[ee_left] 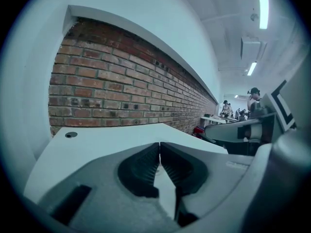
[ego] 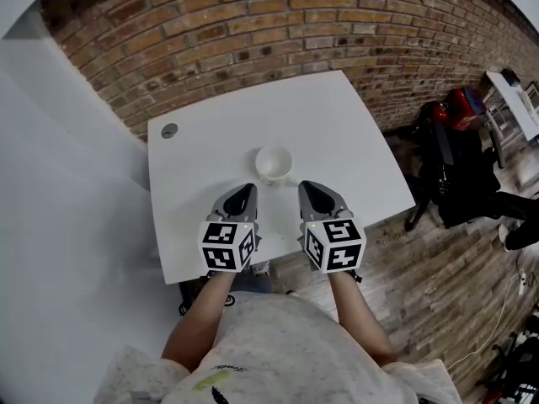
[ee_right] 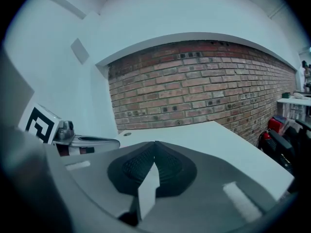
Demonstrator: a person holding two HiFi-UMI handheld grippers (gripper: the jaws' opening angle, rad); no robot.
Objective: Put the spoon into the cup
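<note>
A white cup (ego: 274, 163) stands upright near the middle of the white table (ego: 354, 141). I see no spoon in any view. My left gripper (ego: 245, 191) hovers just left of and nearer than the cup, and my right gripper (ego: 310, 188) just right of it. Both are shut with nothing between the jaws. In the left gripper view the left gripper (ee_left: 159, 145) has its tips pressed together, and the right gripper (ee_left: 252, 128) shows at the right. In the right gripper view the right gripper (ee_right: 155, 144) is likewise closed tip to tip. The cup is hidden in both gripper views.
A round cable hole (ego: 169, 130) sits at the table's back left corner. A brick wall (ego: 278, 23) runs behind the table. A black chair (ego: 455, 175) and a red object (ego: 465, 104) stand on the wooden floor to the right. People stand far off (ee_left: 226, 108).
</note>
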